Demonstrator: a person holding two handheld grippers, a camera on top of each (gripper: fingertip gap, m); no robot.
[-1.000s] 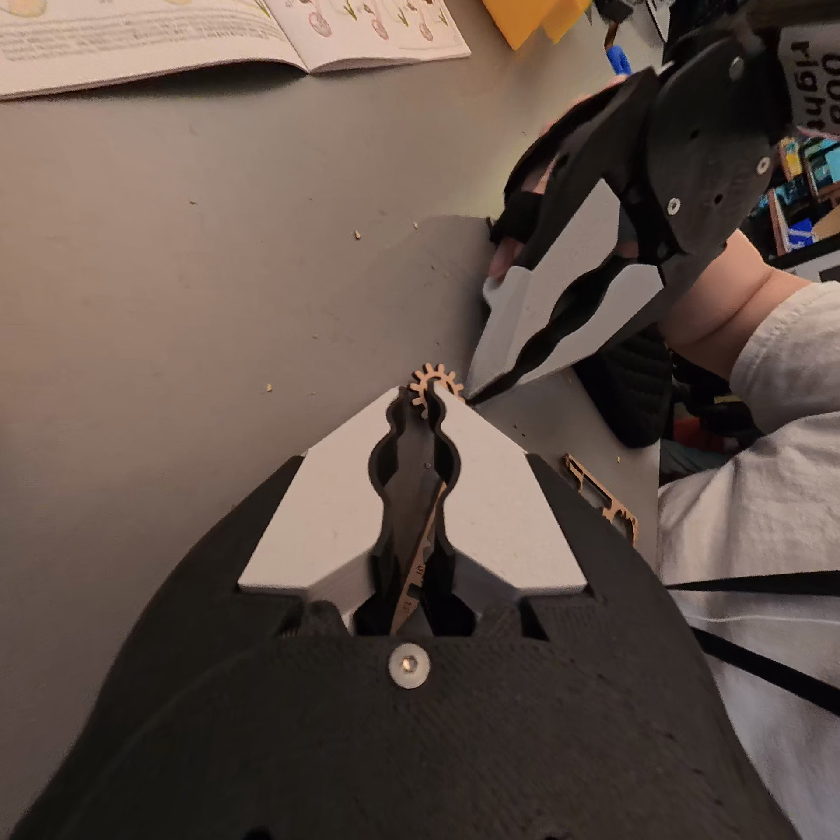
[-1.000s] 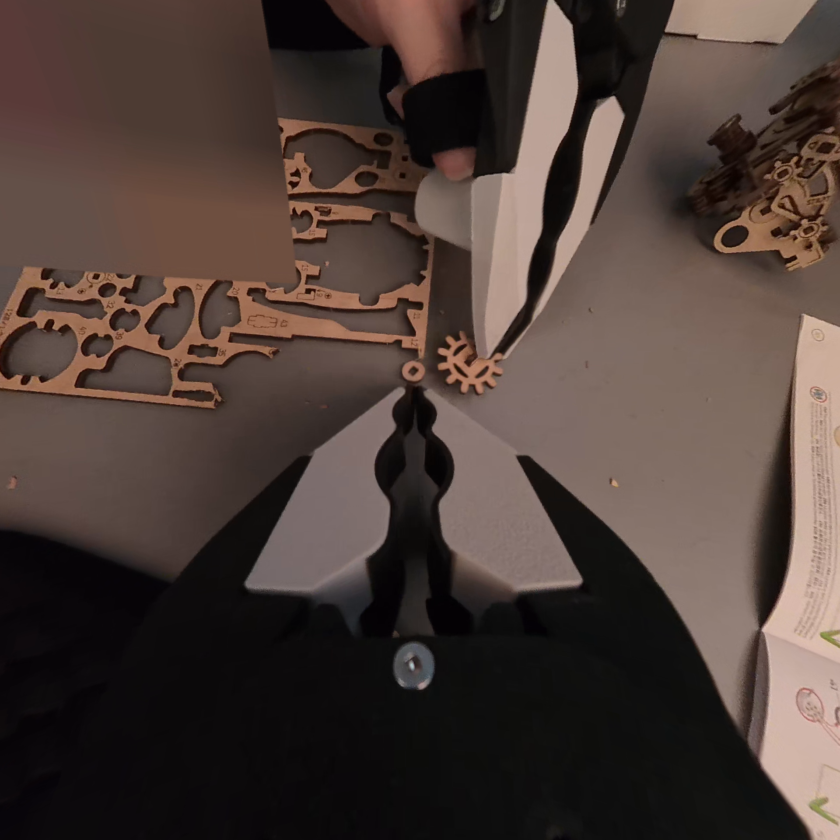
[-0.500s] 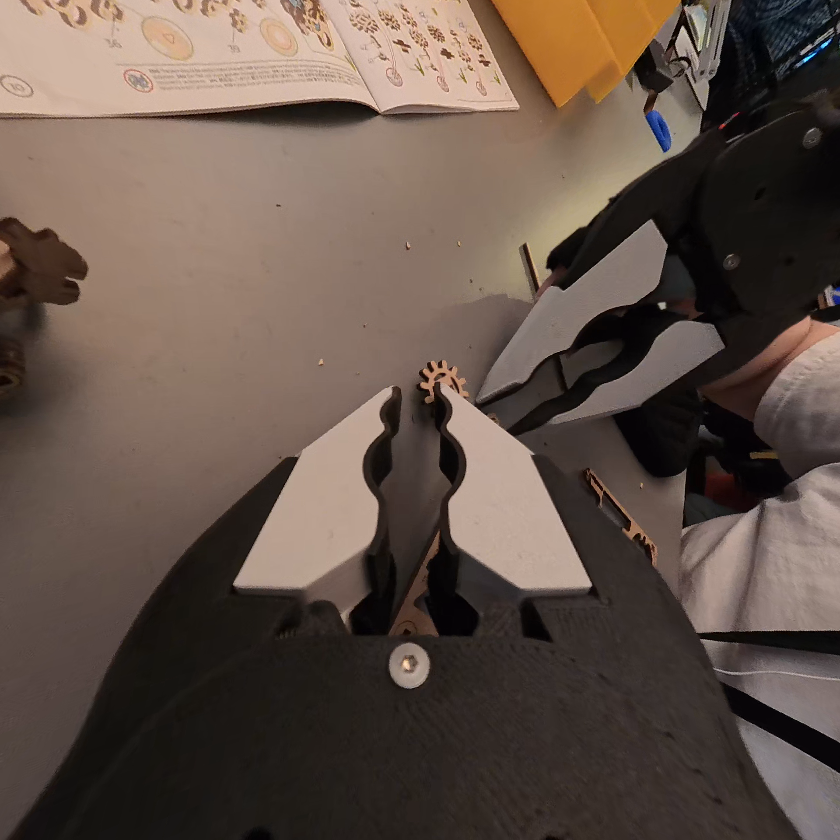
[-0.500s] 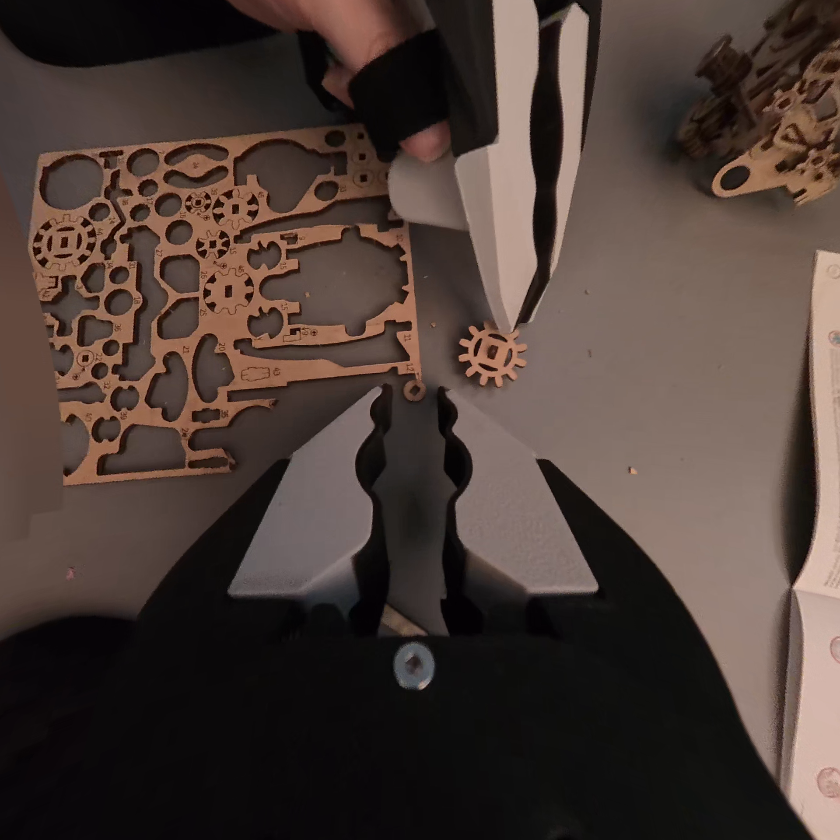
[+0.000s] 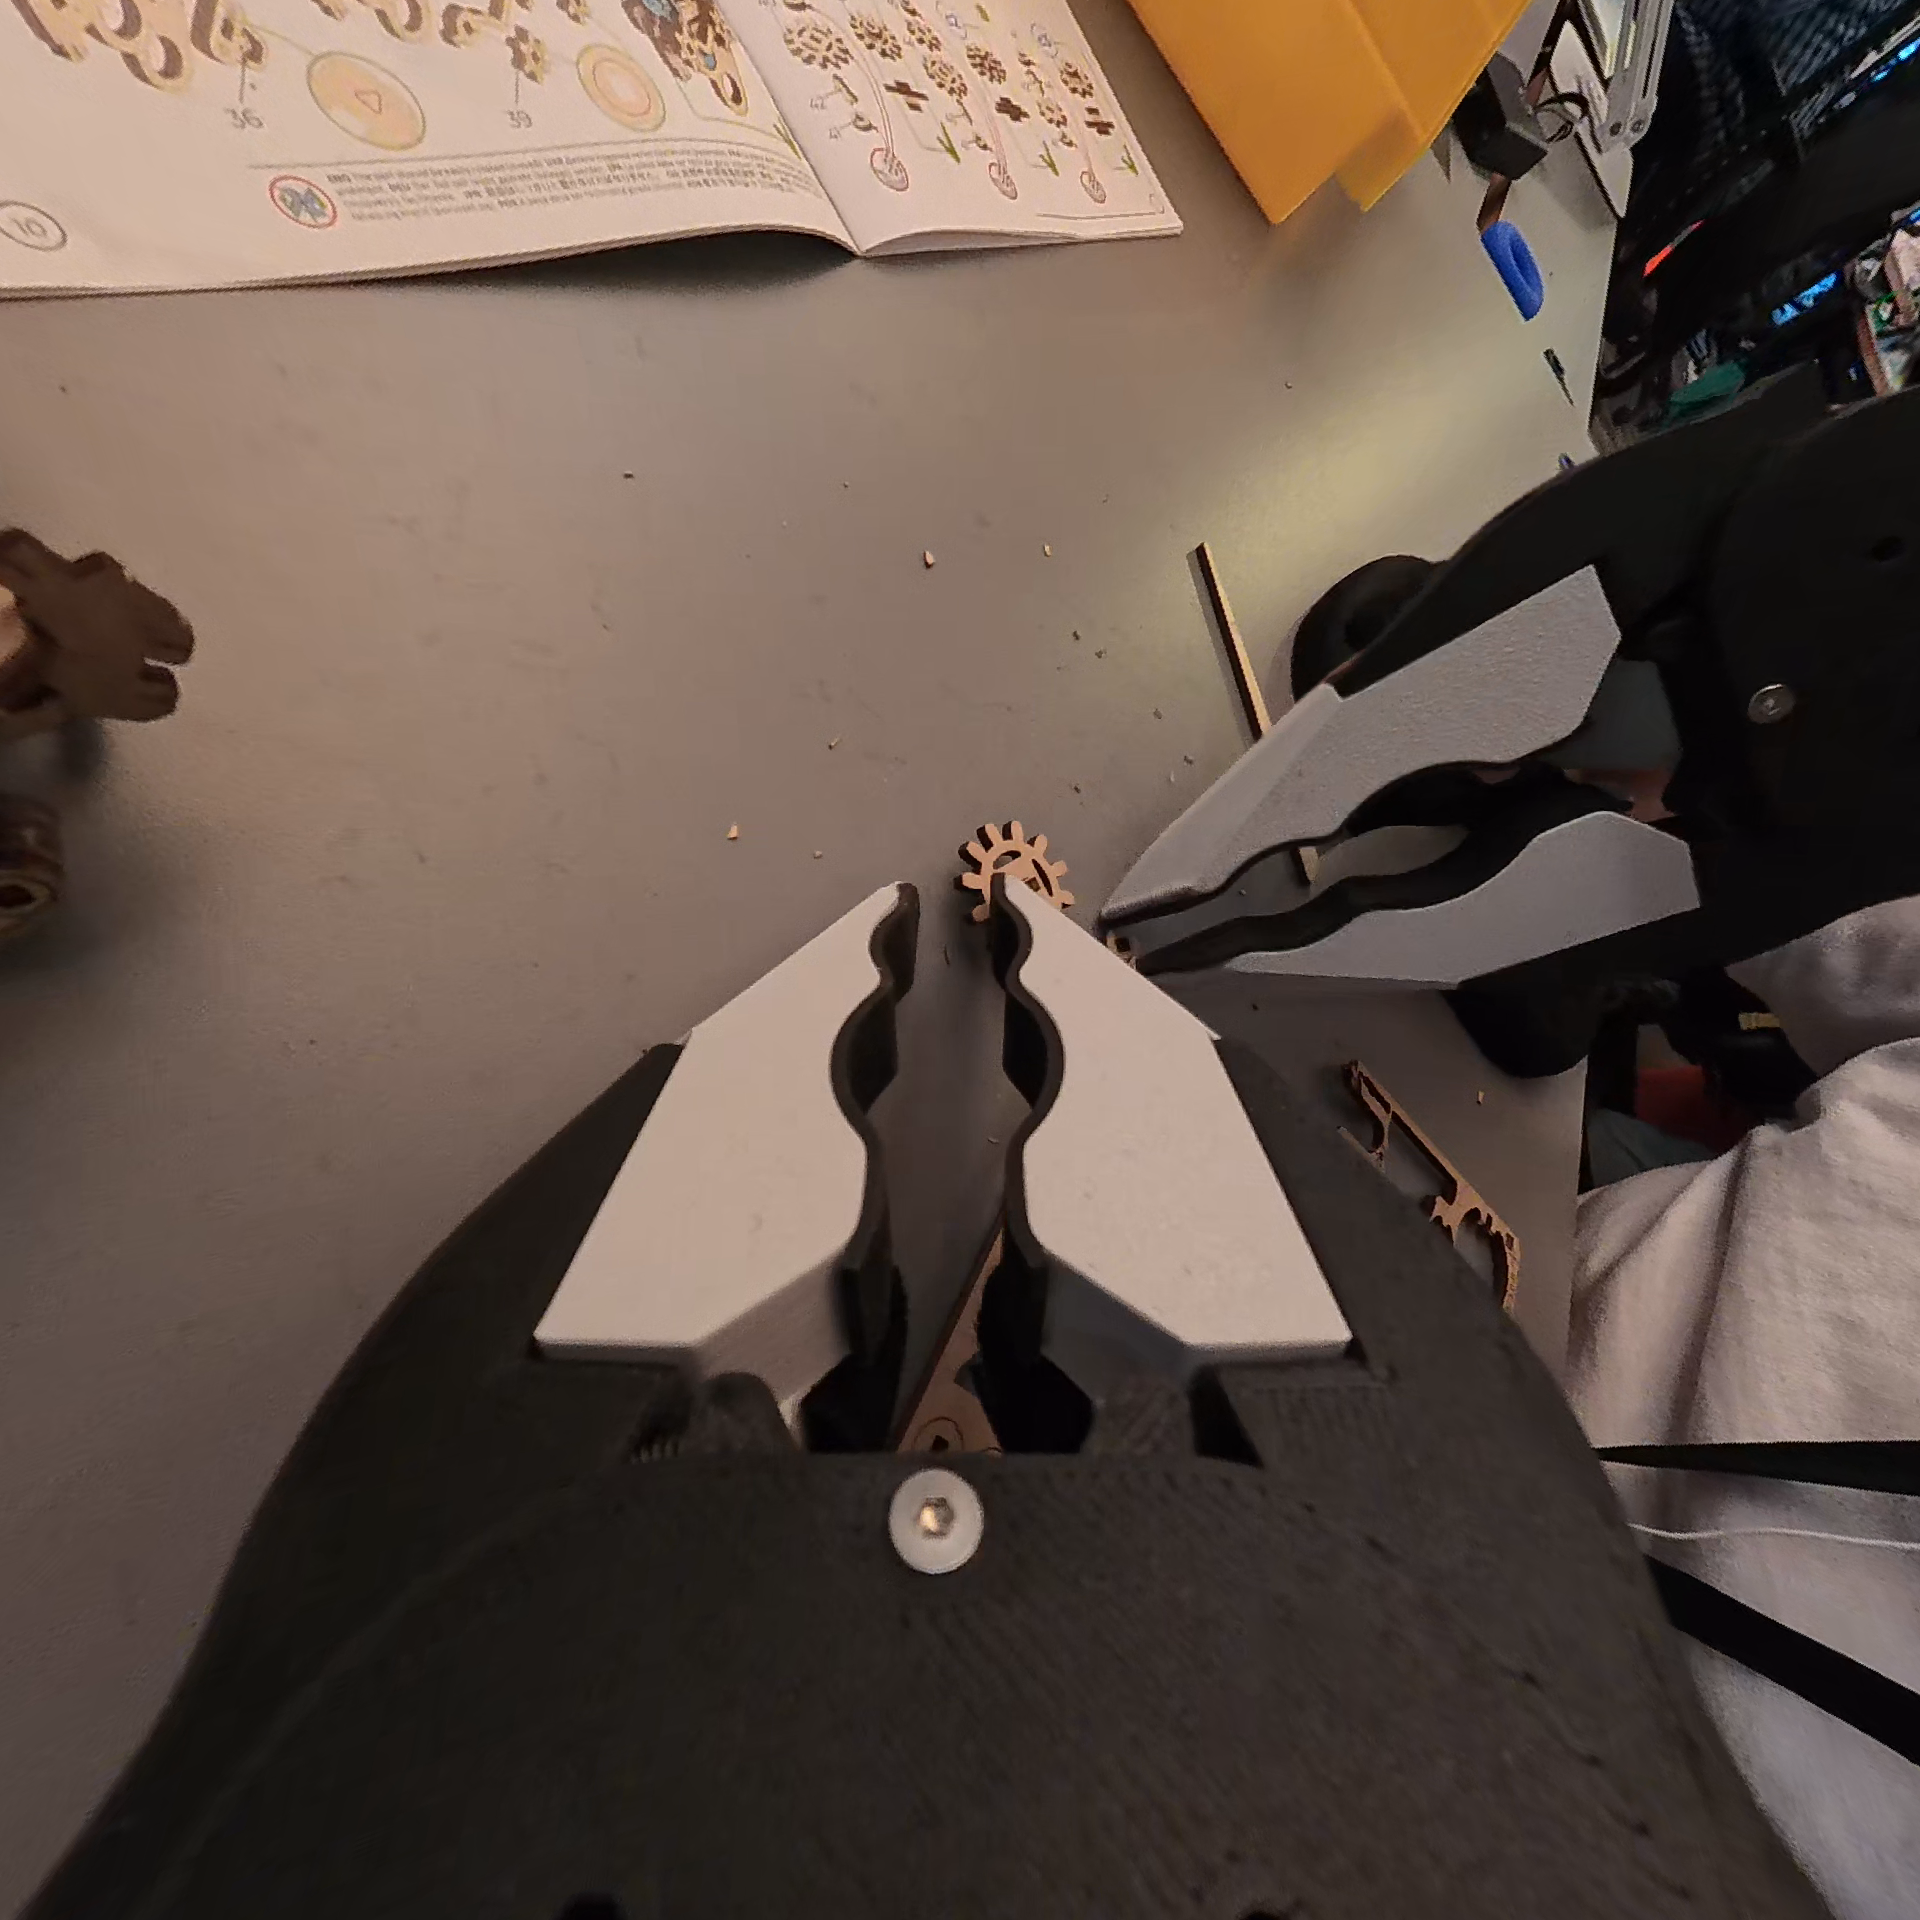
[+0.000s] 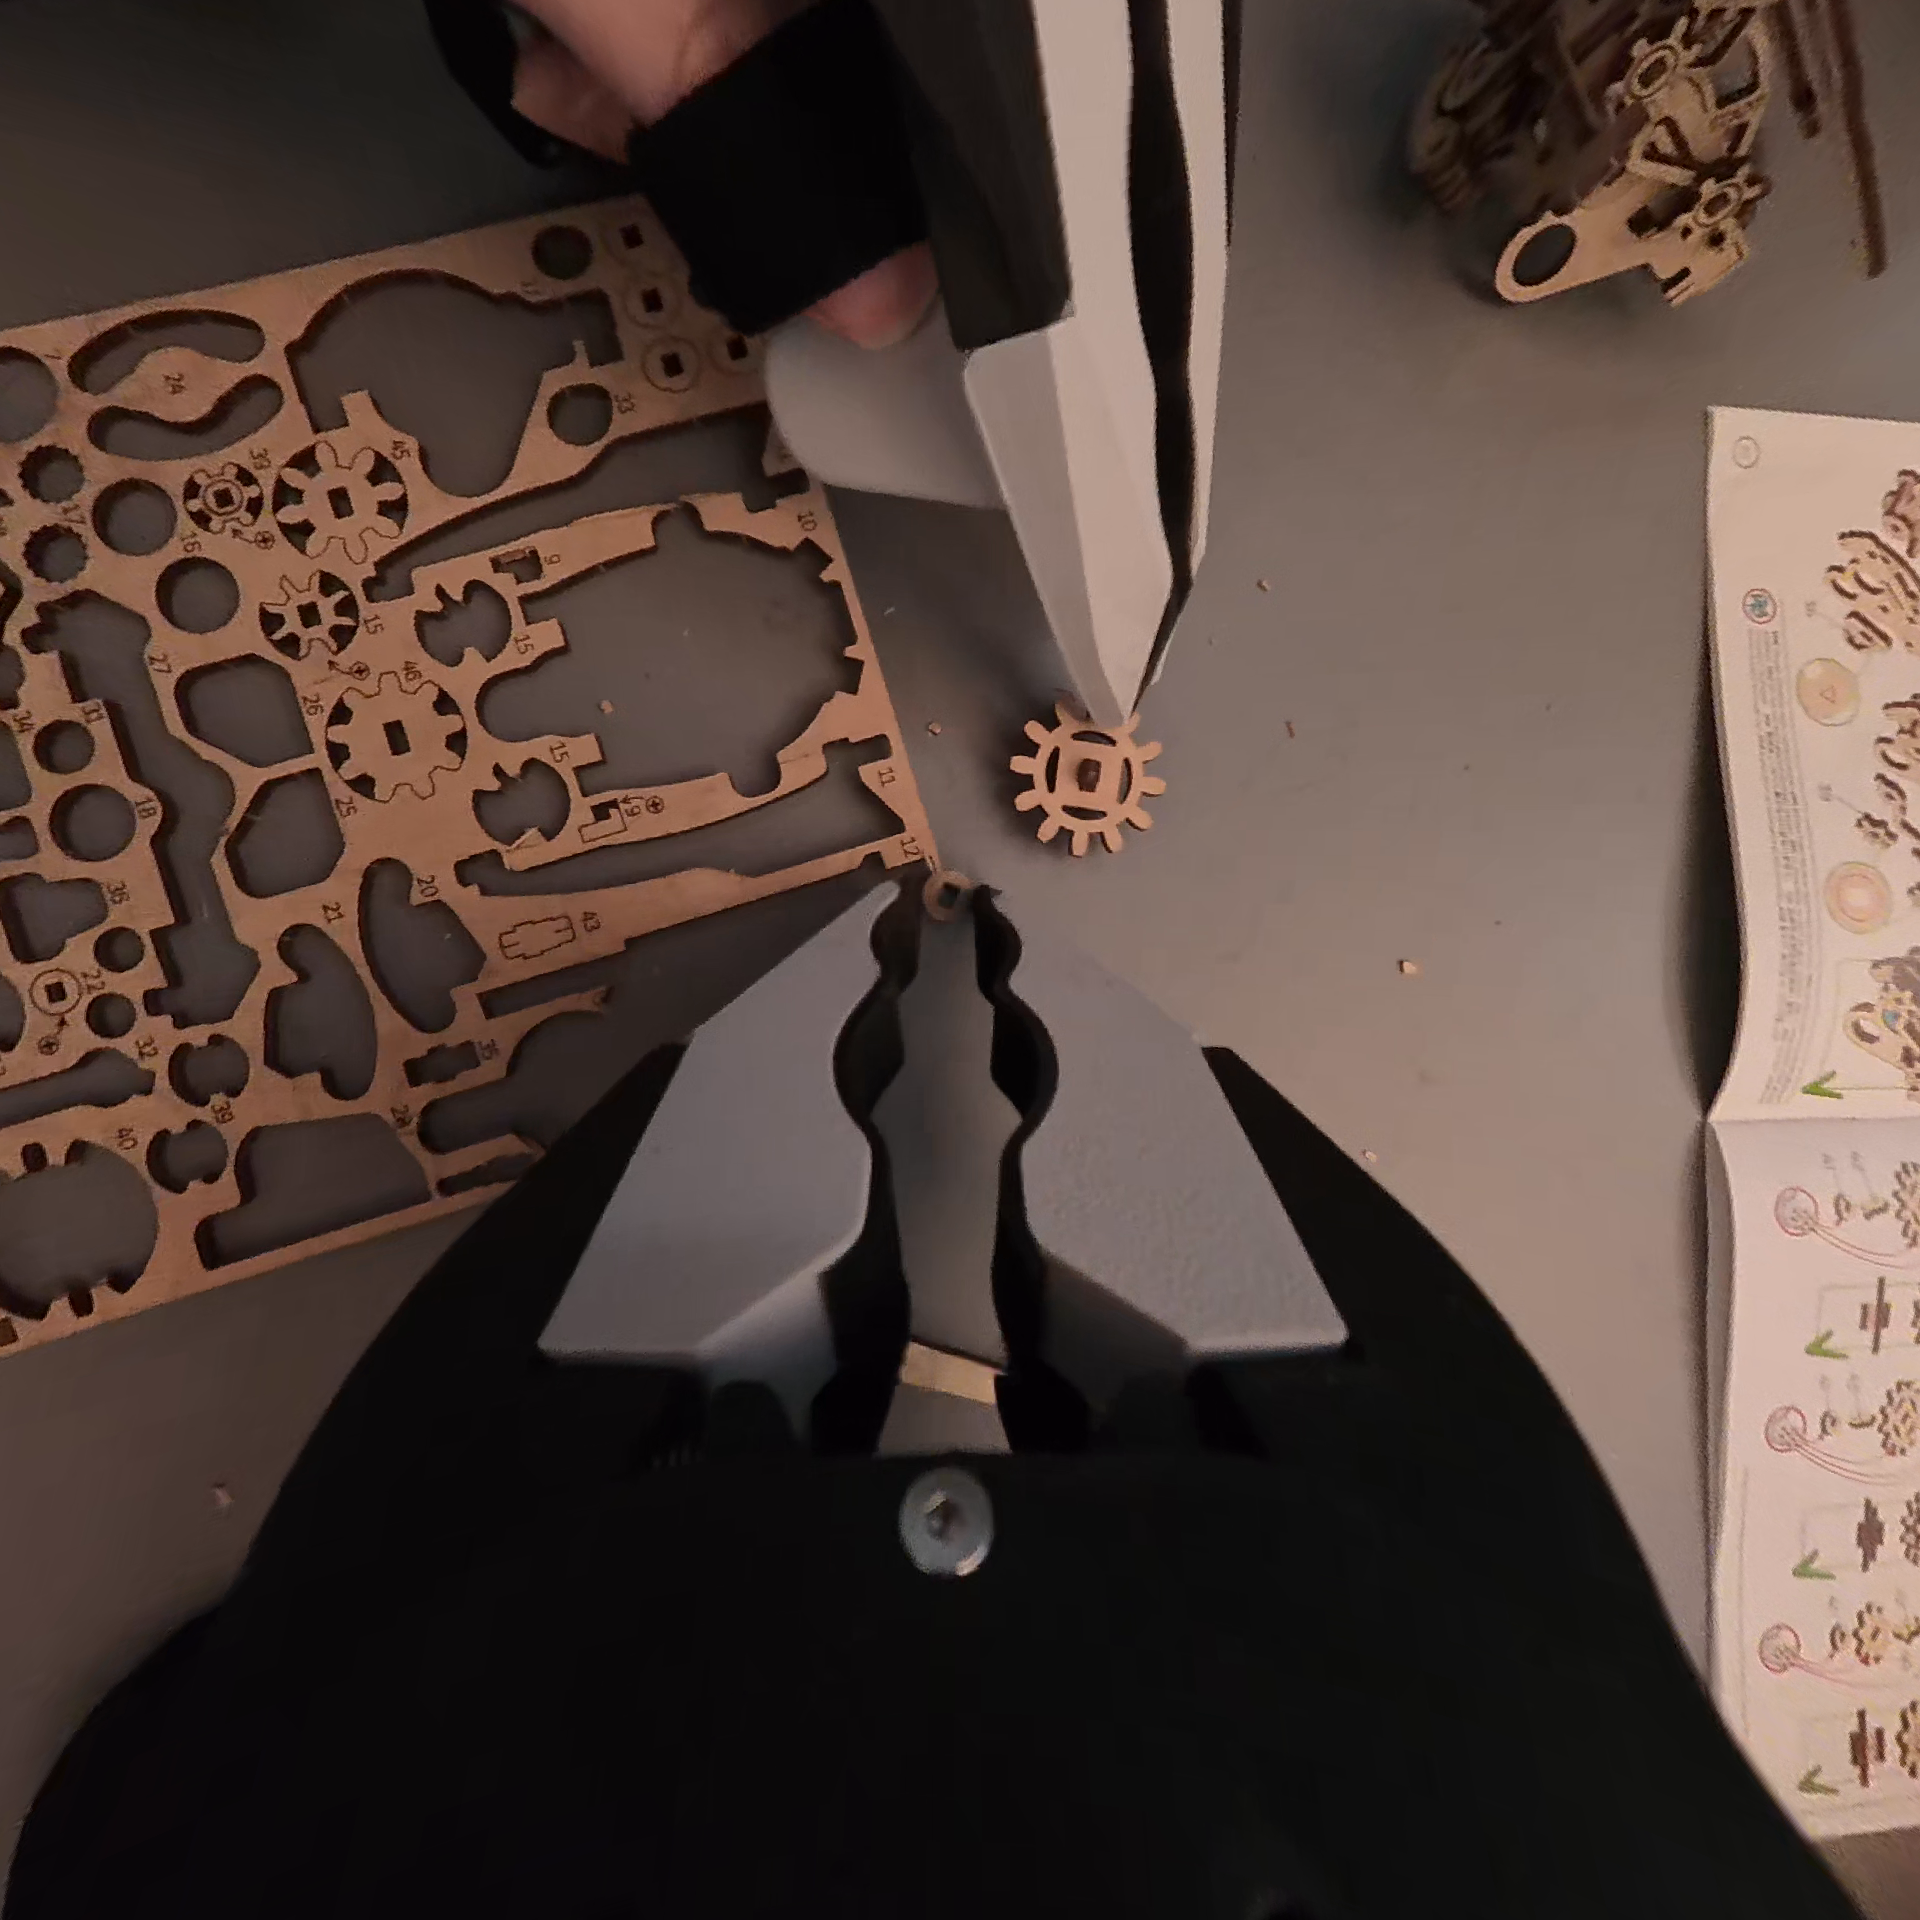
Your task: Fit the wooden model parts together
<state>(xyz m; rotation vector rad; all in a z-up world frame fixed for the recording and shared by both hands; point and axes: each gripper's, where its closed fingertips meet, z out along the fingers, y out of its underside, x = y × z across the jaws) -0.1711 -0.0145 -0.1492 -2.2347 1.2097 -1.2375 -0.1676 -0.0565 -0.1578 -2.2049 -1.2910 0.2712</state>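
**Right tongs nip the little ring, gear waits on the table**

While the toothed gear (image 6: 1086, 777) lies flat on the grey table (image 5: 520, 623), just off the corner of the punched-out wooden sheet (image 6: 727, 831), the right gripper (image 6: 940, 902) has its tips either side of the small ring (image 6: 945, 894), and they look pinched onto it. The left gripper (image 5: 954, 902) stands with its jaws a little apart and empty, one tip at the gear's rim.

Here's the tricky bit, I'd say: that ring is tiny, so hold it by its edges near the very tips, lift it level, and bring it square over the gear's centre hole. The left tips could press the gear's rim so it can't skate away. Squeeze gently, because thin wood like this may snap or flick out.

And what a change! A second ago the left jaws were together at the gear and the right jaws were together behind the ring. Half a second ago the right jaws were spread wide, with the ring ahead of them. Now they've narrowed around it, and the left pair has parted.
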